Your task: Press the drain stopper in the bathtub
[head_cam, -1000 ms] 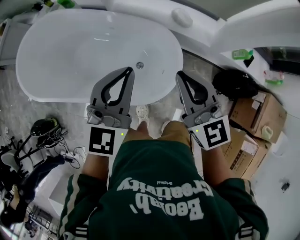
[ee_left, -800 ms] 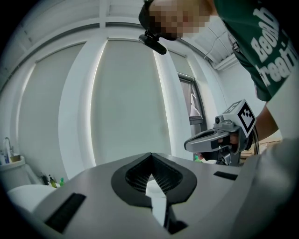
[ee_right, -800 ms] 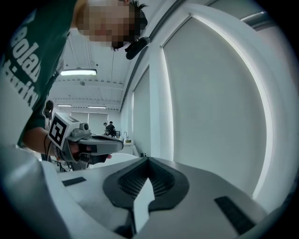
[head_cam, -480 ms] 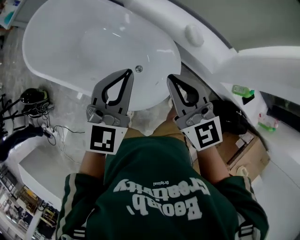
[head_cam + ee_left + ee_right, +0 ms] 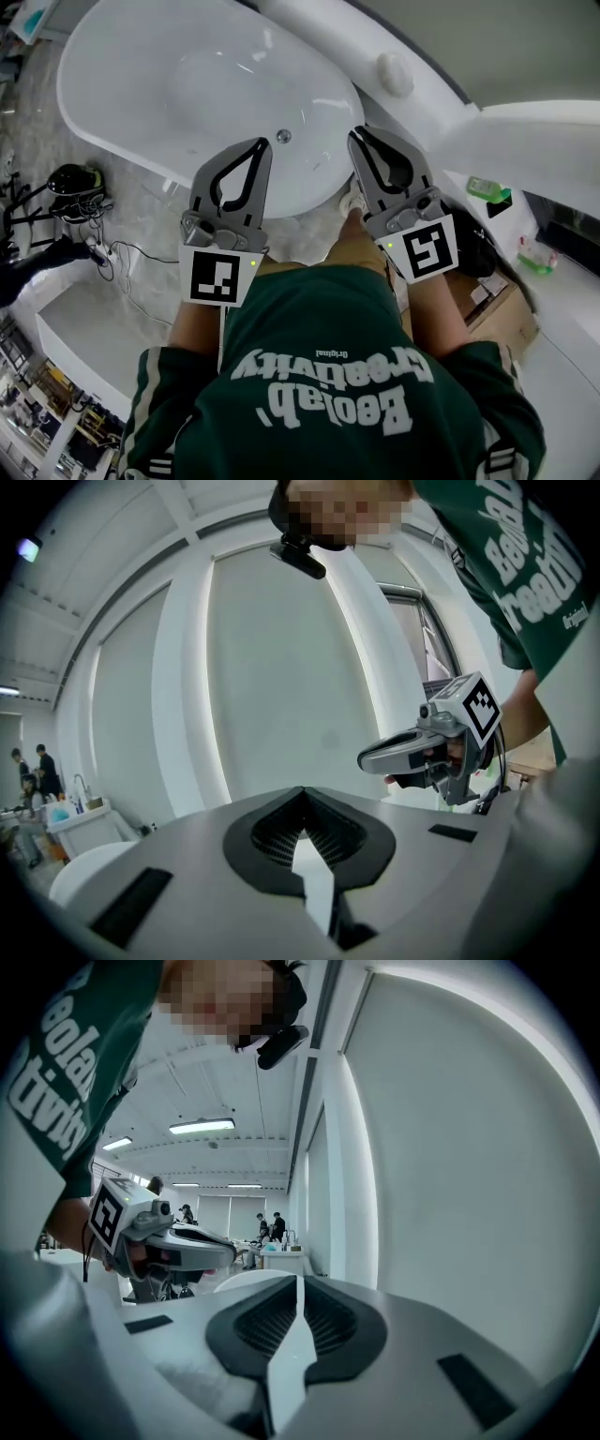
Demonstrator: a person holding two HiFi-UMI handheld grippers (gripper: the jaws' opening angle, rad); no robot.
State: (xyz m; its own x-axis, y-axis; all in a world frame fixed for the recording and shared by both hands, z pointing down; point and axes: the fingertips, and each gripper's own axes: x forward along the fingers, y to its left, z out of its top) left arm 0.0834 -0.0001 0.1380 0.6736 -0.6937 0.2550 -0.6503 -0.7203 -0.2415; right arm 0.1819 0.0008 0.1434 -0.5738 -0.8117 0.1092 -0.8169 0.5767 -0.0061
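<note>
The stopper [image 5: 284, 136] sits low on the tub [image 5: 141, 66] floor, near the end closest to the person. In the head view it lies between the two tips, nearer the left tool [image 5: 262, 144] than the right tool [image 5: 357, 134]. Both tools are clenched on nothing and look to be above it, so the reach is probably forward and down.

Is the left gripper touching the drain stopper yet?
Apart. In the head view, white bathtub surface shows between the left gripper's shut tips and the drain stopper; the left gripper view shows only wall past its jaws.
</note>
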